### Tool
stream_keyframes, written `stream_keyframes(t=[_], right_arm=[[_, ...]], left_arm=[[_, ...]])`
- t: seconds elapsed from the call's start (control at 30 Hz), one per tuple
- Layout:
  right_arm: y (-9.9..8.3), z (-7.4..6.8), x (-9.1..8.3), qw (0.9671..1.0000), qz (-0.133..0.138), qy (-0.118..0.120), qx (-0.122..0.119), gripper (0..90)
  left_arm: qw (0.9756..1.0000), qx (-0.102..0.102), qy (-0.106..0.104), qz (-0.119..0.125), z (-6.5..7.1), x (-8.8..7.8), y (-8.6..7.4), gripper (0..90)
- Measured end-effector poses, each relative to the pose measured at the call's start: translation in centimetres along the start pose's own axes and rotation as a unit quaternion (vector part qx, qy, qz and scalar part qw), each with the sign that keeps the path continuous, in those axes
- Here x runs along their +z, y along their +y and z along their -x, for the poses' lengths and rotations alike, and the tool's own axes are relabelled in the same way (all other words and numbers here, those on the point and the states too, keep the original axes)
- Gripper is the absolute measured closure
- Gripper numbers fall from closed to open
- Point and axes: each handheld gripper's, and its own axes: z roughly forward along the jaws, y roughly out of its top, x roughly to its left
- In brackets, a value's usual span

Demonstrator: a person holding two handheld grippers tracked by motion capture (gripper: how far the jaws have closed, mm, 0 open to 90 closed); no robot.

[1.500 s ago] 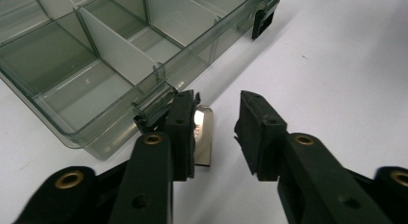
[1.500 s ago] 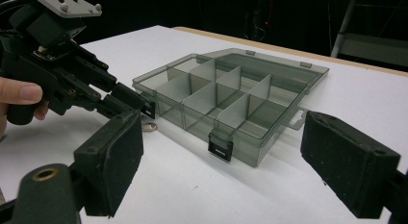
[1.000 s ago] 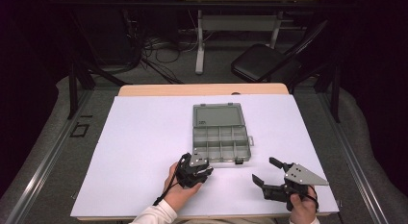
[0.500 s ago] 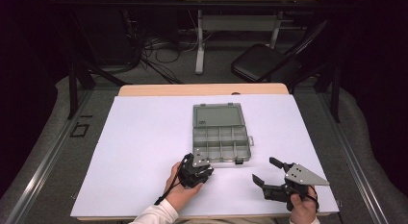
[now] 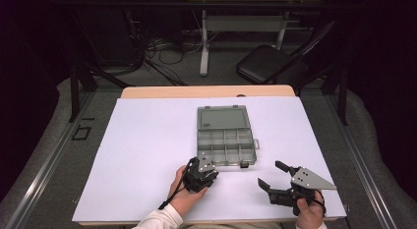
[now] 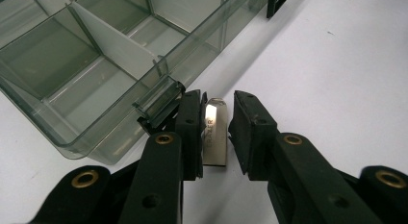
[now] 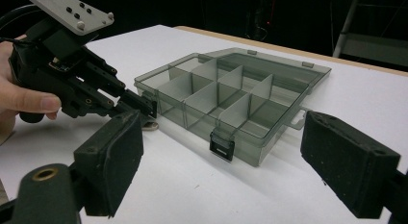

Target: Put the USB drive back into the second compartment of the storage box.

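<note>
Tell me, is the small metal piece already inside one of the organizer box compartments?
No, the metal piece lies on the white table between the left gripper's fingers, just outside the clear organizer box.

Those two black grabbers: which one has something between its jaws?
The left gripper, beside the box's near corner: a small silver metal piece sits between its jaws. The right gripper is wide open, with nothing between them.

Barely any change over 1 s: left gripper [image 5: 207,166] edged slightly nearer front left corner of organizer box [image 5: 225,136]. Right gripper [image 5: 276,176] shifted a touch, jaws spread as before.
</note>
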Motion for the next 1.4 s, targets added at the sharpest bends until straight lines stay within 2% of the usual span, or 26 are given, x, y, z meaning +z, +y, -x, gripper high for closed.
stream_keyframes(t=[0.2,0.67,1.4], right_arm=[[0.0,-0.01,0.01,1.0,-0.002,0.001,-0.001,14.5],[0.0,-0.01,0.0,1.0,-0.002,0.002,-0.002,14.5],[-0.01,0.06,0.01,1.0,-0.001,0.003,-0.003,14.5]], left_arm=[[1.0,0.001,-0.002,-0.008,-0.04,0.27,-0.07,73.5],[1.0,-0.001,-0.007,-0.004,0.04,0.53,-0.13,78.2],[0.9998,-0.008,-0.017,-0.004,-0.34,0.38,-0.18,79.0]])
